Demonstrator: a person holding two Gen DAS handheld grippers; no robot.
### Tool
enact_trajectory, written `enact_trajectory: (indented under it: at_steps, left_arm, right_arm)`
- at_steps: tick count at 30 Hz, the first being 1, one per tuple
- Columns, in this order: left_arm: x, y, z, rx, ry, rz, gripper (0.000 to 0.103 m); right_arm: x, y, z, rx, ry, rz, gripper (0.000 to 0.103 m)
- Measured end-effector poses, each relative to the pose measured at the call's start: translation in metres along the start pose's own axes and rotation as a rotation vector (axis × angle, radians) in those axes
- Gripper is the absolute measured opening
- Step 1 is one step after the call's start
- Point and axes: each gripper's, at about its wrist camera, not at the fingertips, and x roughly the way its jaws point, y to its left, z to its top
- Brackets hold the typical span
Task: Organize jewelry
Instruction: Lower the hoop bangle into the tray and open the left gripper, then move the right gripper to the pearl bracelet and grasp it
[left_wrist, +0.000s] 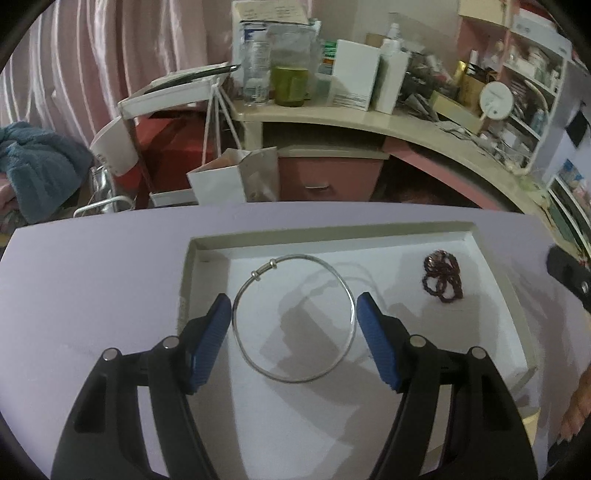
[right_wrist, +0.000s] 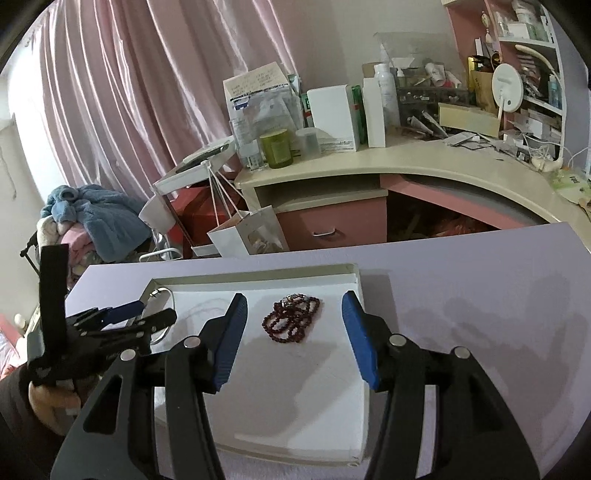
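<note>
Two pieces lay in the shallow white tray: a silver bangle between my left gripper's spread jaws, pads apparently just clear, and a dark red bead strand between my right gripper's spread jaws, untouched. No writing was legible.

The left gripper is pointed steeply downward, its blue pads spread wide — nothing is pressed between them. In the right wrist view it is seen from the side at the left edge, gripped from below by a hand with a dark sleeve behind it. The right gripper is angled down more gently, its jaws parted and its blue pads clear of any contact — nothing is gripped.
</note>
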Motion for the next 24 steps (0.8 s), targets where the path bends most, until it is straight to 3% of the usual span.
enact_trajectory:
  at_steps: [3,10,17,24]
  left_arm:
    - [-0.025,0.010,-0.001,-0.030,-0.064,-0.032,0.086]
    - [-0.101,0.031,-0.023,-0.065,-0.169,-0.056,0.088]
    - [-0.178,0.048,-0.096,-0.054,-0.238,-0.030,0.091]
    - [-0.215,0.054,-0.162,-0.057,-0.241,-0.016,0.091]
  right_arm:
    - [-0.015,0.002,-0.003,0.001,-0.024,0.013,0.055]
    - [-0.074,0.029,-0.022,-0.048,-0.090,0.074,0.055]
    - [-0.127,0.058,-0.067,-0.096,-0.101,0.111,0.055]
    - [-0.152,0.073,-0.126,-0.136,-0.061,0.098,0.055]
